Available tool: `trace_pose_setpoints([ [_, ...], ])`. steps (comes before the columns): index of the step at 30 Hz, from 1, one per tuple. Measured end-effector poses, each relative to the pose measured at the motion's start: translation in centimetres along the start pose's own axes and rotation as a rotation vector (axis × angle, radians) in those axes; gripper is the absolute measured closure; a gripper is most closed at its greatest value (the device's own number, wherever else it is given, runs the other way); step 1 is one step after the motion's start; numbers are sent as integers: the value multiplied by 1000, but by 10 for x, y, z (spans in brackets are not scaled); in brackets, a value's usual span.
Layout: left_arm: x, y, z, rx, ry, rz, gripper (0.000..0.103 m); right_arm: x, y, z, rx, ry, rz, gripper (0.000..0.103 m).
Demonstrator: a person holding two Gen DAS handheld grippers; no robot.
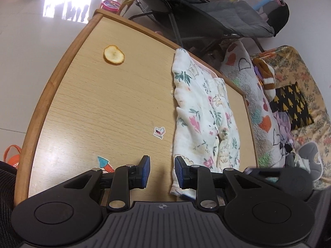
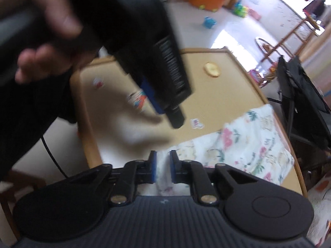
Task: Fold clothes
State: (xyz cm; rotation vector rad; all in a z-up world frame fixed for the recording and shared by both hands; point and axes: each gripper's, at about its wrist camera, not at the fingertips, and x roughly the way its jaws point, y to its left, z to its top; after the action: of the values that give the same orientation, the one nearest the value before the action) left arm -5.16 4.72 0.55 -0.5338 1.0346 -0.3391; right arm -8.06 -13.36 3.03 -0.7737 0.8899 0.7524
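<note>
The right gripper (image 2: 163, 170) is closed on the near hem of the floral garment (image 1: 203, 111), folded along the table (image 1: 86, 103) edge, while the left gripper (image 1: 162, 172), jaws apart, holds nothing; the thin, limp cloth is best taken at corners.

1. Daylight glares white off the tiled floor (image 1: 68, 4) at the top of both views.
2. The left wrist view is sharp; fisheye bends the surface (image 1: 93, 107) edges.
3. The right wrist view is motion-blurred; a hand (image 2: 41, 31) smears, casting soft shadow.
</note>
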Motion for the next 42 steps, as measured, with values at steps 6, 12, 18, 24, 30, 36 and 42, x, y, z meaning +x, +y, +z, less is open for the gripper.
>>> trace_pose_setpoints([
  [6,4,5,0,-11,11,-18,73,-4,7,0,-17,19,23,101],
  [12,12,1,3,5,16,-29,73,-9,13,-1,-90,54,46,101],
  [18,22,-16,17,50,-2,-29,73,0,19,-4,-90,65,70,100],
  [24,46,-47,44,165,3,-31,73,0,19,-9,-66,56,83,100],
  [30,87,-70,62,256,37,126,73,-3,20,-18,-26,33,93,100],
  [36,100,-83,69,359,15,135,90,-8,22,-28,6,1,93,100],
  [42,87,-93,80,402,-45,122,94,-16,23,-29,-1,-20,99,100],
])
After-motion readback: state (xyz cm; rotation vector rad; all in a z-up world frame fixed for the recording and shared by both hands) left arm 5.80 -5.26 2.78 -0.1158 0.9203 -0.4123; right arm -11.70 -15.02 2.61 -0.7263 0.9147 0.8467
